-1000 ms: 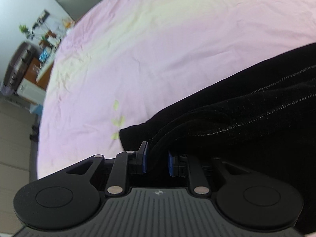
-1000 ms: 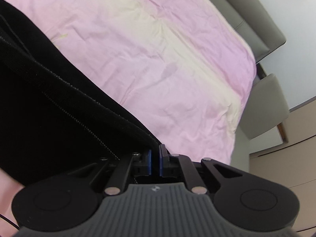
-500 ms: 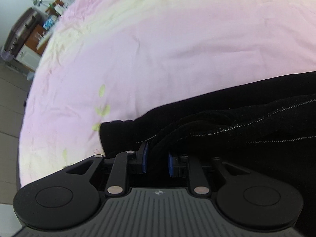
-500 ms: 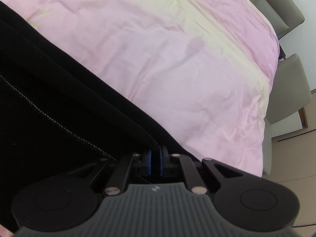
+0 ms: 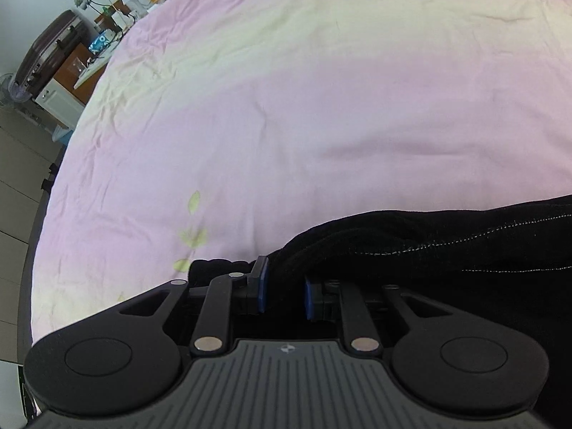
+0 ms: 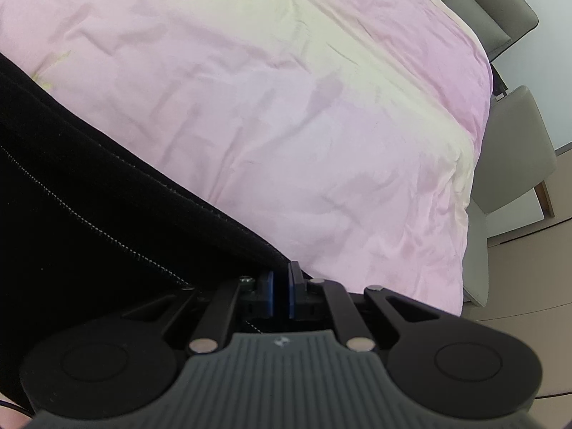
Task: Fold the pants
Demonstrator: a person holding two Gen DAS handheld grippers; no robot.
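Note:
The black pants [image 5: 447, 250] with pale stitched seams hang over a pink bed sheet [image 5: 321, 107]. My left gripper [image 5: 284, 287] is shut on a thick bunch of the pants' edge between its blue pads. In the right wrist view the pants [image 6: 89, 207] stretch away to the left, and my right gripper [image 6: 281, 293] is shut on their edge, pads nearly together. The cloth runs taut between the two grippers. The rest of the pants is out of view.
The pink and pale yellow sheet [image 6: 286, 107] covers a wide bed. A cluttered desk with a suitcase [image 5: 53, 53] stands far left. A grey headboard [image 6: 493, 3] and a grey chair [image 6: 514, 153] stand at the right, beside the bed's edge.
Both grippers have moved forward over the bed with the pants held. The cloth has sunk lower in both views, showing more sheet. Both grips are unchanged.

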